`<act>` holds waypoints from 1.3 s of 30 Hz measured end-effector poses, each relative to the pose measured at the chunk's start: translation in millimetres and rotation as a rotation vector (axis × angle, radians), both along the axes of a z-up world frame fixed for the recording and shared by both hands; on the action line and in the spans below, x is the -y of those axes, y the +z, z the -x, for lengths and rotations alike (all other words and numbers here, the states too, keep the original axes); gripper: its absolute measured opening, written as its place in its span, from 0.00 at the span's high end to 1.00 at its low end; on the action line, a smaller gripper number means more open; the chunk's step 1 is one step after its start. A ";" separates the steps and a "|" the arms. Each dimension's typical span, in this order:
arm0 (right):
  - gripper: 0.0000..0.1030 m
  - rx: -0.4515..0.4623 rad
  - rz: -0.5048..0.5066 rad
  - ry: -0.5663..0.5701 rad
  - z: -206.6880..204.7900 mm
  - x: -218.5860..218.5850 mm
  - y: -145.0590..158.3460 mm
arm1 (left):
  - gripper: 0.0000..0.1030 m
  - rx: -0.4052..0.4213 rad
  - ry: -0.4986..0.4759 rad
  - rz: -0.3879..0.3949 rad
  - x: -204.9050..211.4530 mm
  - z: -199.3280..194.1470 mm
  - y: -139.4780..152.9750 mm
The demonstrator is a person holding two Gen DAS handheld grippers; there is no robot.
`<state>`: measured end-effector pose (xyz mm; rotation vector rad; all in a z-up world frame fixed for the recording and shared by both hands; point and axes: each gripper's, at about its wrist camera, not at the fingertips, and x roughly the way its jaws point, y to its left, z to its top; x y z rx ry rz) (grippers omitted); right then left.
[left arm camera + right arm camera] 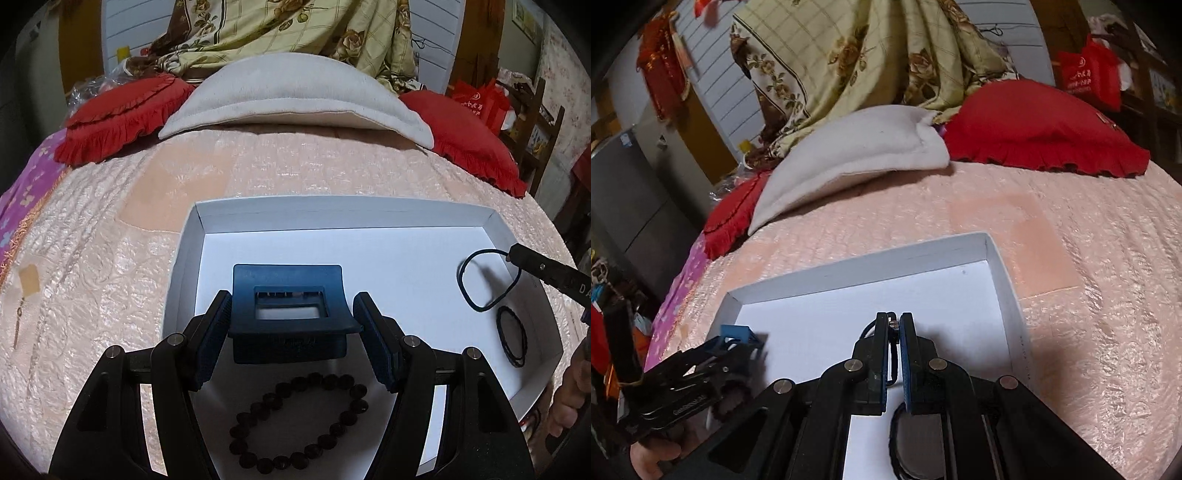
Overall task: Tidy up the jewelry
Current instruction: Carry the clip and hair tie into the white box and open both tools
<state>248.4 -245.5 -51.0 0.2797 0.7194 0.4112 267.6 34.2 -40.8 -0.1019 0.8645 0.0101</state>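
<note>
A shallow white box [192, 240] lies on the bed. My left gripper [291, 317] holds a dark blue hair claw clip [288, 306] between its pads, over the box floor. A dark beaded bracelet [299, 421] lies in the box under that gripper. My right gripper [894, 325] is shut on a thin black hair tie [476, 280], which hangs from its tip [517, 254] over the box's right side. A second black hair tie [511, 341] lies in the box at the right. The box [997, 266] and the clip [737, 332] also show in the right wrist view.
The bed has a pink quilted cover [110, 258]. A white pillow [288, 96] and red frilled cushions [118, 114] lie beyond the box, with a floral blanket [288, 26] behind. A thin earring-like item [18, 325] lies on the cover at the far left.
</note>
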 end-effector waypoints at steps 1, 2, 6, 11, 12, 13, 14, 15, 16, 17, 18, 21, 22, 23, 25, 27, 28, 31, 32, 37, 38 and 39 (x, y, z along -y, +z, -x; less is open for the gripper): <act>0.95 0.004 0.009 -0.007 0.0 0.5 0.0 | 0.35 -0.001 -0.001 0.003 -0.2 0.2 -0.2; 0.94 0.003 0.021 -0.013 0.1 0.3 -0.6 | 0.35 -0.004 -0.001 0.007 -1.9 -0.3 -0.8; 0.90 -0.007 0.027 -0.010 -1.1 1.9 -3.4 | 0.34 -0.009 0.005 0.021 -3.7 -0.4 -0.8; 0.71 0.017 0.062 -0.014 2.4 0.2 -0.4 | 0.34 -0.019 0.009 0.023 -3.0 0.6 -0.7; 0.71 0.019 0.070 -0.013 3.3 -0.3 0.0 | 0.34 -0.022 0.007 0.022 -3.0 0.8 -0.7; 0.71 0.024 0.077 -0.013 4.8 -0.3 1.0 | 0.34 -0.027 0.004 0.023 -3.0 1.0 -0.3; 0.71 0.027 0.081 -0.014 6.0 -0.1 1.7 | 0.34 -0.029 -0.001 0.031 -3.5 1.5 0.7; 0.71 0.030 0.087 -0.012 7.8 -0.4 2.6 | 0.34 -0.027 -0.006 0.041 -3.9 3.7 2.9; 0.71 0.032 0.094 -0.009 9.2 -1.0 3.0 | 0.34 -0.025 -0.010 0.044 -3.8 5.4 4.4; 0.71 0.035 0.105 -0.004 11.3 -1.8 3.6 | 0.33 -0.021 -0.015 0.048 -3.4 8.5 7.1; 0.71 0.039 0.119 0.000 13.9 -3.3 4.5 | 0.31 -0.015 -0.020 0.051 -3.2 11.7 9.5; 0.70 0.058 0.155 0.007 25.4 -5.6 7.4 | 0.27 0.000 -0.022 0.038 -2.7 23.0 17.2; 0.69 0.064 0.162 0.010 29.7 -6.0 8.5 | 0.27 0.003 -0.023 0.030 -2.6 26.8 20.4; 0.69 0.073 0.168 0.014 35.4 -5.9 10.0 | 0.27 0.005 -0.025 0.029 -2.9 30.9 24.3; 0.69 0.096 0.172 0.020 49.0 -4.3 13.7 | 0.27 0.014 -0.020 0.032 -4.5 39.5 32.9; 0.69 0.125 0.162 0.016 67.2 1.4 18.4 | 0.27 0.033 -0.011 0.036 -6.7 52.3 43.7; 0.69 0.137 0.150 0.014 76.6 4.9 20.9 | 0.27 0.041 -0.011 0.036 -7.4 59.9 48.6; 0.68 0.179 0.123 0.017 112.7 16.9 25.9 | 0.27 0.061 -0.026 0.021 -6.9 90.4 59.5; 0.66 0.189 0.128 0.016 123.1 19.0 26.1 | 0.27 0.066 -0.035 0.018 -6.7 99.3 60.9; 0.62 0.187 0.144 0.026 177.1 37.0 16.5 | 0.27 0.078 -0.079 -0.001 -8.1 158.1 51.1; 0.61 0.181 0.151 0.034 186.0 39.3 14.0 | 0.27 0.072 -0.083 -0.004 -7.8 169.1 44.2; 0.60 0.175 0.168 0.037 194.5 40.9 10.6 | 0.27 0.064 -0.088 -0.001 -6.8 176.2 37.6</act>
